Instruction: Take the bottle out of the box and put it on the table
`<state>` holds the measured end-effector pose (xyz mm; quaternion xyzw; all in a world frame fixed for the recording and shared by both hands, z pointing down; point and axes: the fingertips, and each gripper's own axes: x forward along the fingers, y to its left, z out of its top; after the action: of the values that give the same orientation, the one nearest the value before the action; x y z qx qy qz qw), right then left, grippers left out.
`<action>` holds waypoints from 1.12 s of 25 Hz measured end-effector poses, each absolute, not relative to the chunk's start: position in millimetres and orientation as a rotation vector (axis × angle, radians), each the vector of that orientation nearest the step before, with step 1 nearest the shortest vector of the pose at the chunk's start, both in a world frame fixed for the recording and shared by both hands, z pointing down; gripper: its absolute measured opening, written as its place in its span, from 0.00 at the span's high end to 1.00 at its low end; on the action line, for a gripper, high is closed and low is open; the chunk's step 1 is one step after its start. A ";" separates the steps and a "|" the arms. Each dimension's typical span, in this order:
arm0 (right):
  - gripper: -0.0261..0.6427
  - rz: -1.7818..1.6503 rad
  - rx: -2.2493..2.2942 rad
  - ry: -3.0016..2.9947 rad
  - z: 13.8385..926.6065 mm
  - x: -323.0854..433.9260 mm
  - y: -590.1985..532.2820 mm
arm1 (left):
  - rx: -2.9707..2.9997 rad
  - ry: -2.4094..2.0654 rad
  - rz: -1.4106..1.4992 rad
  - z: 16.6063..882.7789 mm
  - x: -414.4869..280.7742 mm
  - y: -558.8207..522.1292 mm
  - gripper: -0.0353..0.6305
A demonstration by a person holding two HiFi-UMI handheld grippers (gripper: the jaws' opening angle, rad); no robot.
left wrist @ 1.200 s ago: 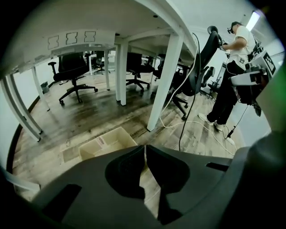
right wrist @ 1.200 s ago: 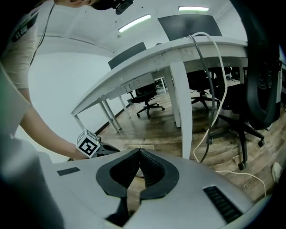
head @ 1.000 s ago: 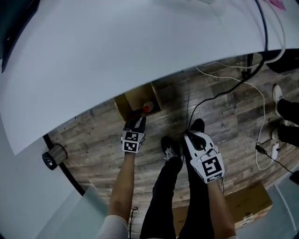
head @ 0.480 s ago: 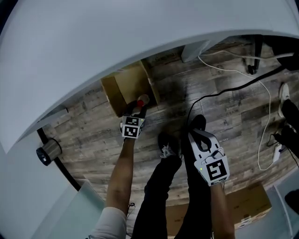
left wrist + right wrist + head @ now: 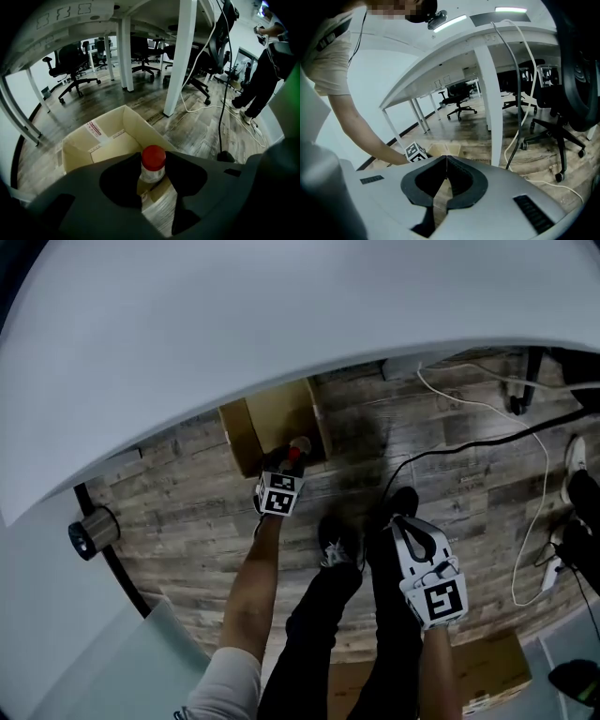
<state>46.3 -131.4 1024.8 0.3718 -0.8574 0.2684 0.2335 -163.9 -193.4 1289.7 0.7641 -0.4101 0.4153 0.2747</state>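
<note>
White curved table top (image 5: 234, 324) overhangs both grippers, white leg (image 5: 180, 56) beyond the left one. Grey-brown wood plank floor (image 5: 187, 507) under everything. Black wheeled office chairs (image 5: 70, 65) far behind. Open brown cardboard box (image 5: 84, 145) on the floor straight ahead of the left gripper (image 5: 284, 463). Clear plastic bottle with red cap (image 5: 153, 164) upright at the box corner nearest that gripper, between its jaws; jaws have just been closing, pads against both cap sides, no gap seen. Right gripper (image 5: 446, 159) off beside the person's leg, well apart from the box, tips touching, nothing held.
</note>
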 end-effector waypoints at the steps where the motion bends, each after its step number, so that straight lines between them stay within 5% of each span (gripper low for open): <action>1: 0.90 0.729 1.009 -2.361 1023.4 44.7 -130.2 | 2.055 -1.106 1.129 1289.0 -165.2 -192.9 0.70; 10: 0.90 0.715 1.035 -2.366 985.4 48.0 -134.3 | 2.110 -1.134 1.067 1222.2 -165.3 -194.0 0.71; 28: 0.90 0.557 1.114 -2.467 765.4 25.9 -145.5 | 2.451 -1.109 0.931 874.2 -125.6 -205.7 0.71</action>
<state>25.9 -145.5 765.4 0.3961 -0.8767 0.1979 0.1879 -125.6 -205.7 874.2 0.8516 -0.3854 0.3234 0.1470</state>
